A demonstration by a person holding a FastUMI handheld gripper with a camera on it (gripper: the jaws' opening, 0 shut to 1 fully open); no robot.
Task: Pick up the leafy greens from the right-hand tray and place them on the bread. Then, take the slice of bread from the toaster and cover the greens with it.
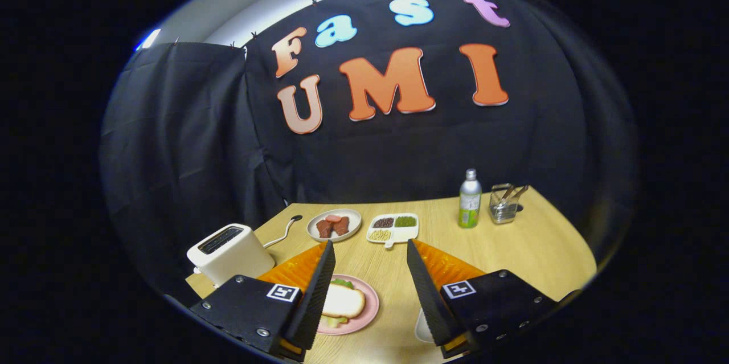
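Note:
My gripper [369, 244] is open, held above the wooden table [512, 250] with nothing between its fingers. Below it, close to the left finger, a pink plate [369, 302] carries a slice of bread [344, 301]. Leafy greens [342, 283] peek out from under that slice at its far and near edges. The left finger hides part of the plate. A white toaster [228, 253] stands to the left beyond the left finger; its slots look dark. Beside the right finger I see the rim of a white tray [422, 327], mostly hidden.
Farther back sit a plate of red meat slices [334, 224] and a divided white dish of beans [393, 227]. A bottle [470, 199] and a wire holder with utensils [504, 203] stand at the back right. The toaster's cord [283, 234] trails across the table.

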